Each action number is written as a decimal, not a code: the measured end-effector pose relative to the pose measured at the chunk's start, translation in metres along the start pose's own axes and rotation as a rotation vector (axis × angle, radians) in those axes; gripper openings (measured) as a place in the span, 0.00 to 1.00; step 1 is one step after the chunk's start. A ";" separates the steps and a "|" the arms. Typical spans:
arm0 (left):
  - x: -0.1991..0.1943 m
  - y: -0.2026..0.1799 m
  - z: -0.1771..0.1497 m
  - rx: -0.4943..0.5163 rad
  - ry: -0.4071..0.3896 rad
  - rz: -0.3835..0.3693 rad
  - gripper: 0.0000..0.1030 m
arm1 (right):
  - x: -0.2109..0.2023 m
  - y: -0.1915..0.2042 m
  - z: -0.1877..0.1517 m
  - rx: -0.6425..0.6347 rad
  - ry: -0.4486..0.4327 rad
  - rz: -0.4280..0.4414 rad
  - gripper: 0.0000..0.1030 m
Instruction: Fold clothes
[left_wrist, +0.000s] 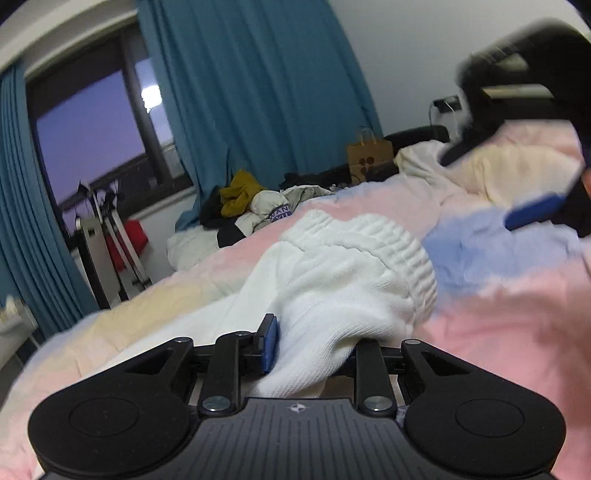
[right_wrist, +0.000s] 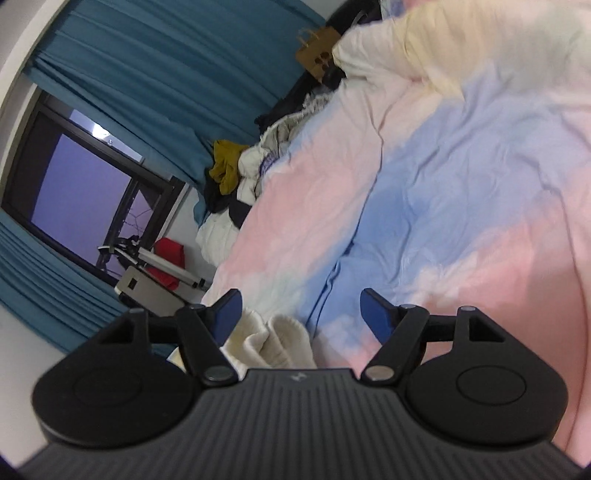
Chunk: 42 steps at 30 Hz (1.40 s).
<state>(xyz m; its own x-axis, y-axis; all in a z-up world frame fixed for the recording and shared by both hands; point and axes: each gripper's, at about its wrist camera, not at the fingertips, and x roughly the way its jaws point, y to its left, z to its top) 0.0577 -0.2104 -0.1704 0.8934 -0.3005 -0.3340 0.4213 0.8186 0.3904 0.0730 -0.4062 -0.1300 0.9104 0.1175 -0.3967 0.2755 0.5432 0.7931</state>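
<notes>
A white knitted garment (left_wrist: 343, 266) with a ribbed cuff lies bunched on the pastel pink, blue and cream bedspread (left_wrist: 509, 314). My left gripper (left_wrist: 310, 339) is shut on a fold of it; the blue left pad (left_wrist: 269, 341) shows, while cloth hides the right finger. In the right wrist view my right gripper (right_wrist: 301, 304) is open above the bedspread (right_wrist: 461, 192) with nothing between its fingers, and a bit of the white garment (right_wrist: 273, 339) lies just below it. The right gripper (left_wrist: 535, 214) also shows blurred at the upper right of the left wrist view.
A pile of loose clothes (left_wrist: 255, 206), mustard, white and dark, sits at the bed's far end. A brown paper bag (left_wrist: 369, 157) stands behind it. Teal curtains (left_wrist: 251, 92) flank a dark window (left_wrist: 92, 140). A red item and a metal rack (left_wrist: 118, 240) stand beside the bed.
</notes>
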 end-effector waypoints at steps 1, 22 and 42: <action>0.002 0.001 0.000 0.015 -0.005 -0.003 0.29 | 0.000 -0.003 0.002 0.012 0.005 0.010 0.71; -0.112 0.108 -0.101 0.000 0.073 -0.030 0.82 | 0.041 -0.007 0.028 0.004 0.191 0.061 0.71; -0.102 0.127 -0.103 -0.071 0.085 -0.082 0.38 | 0.119 0.011 0.006 -0.079 0.310 0.099 0.52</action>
<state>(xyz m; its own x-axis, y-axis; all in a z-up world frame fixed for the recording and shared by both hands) 0.0039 -0.0251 -0.1746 0.8387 -0.3277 -0.4350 0.4777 0.8263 0.2984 0.1862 -0.3912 -0.1658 0.7909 0.4139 -0.4507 0.1544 0.5776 0.8016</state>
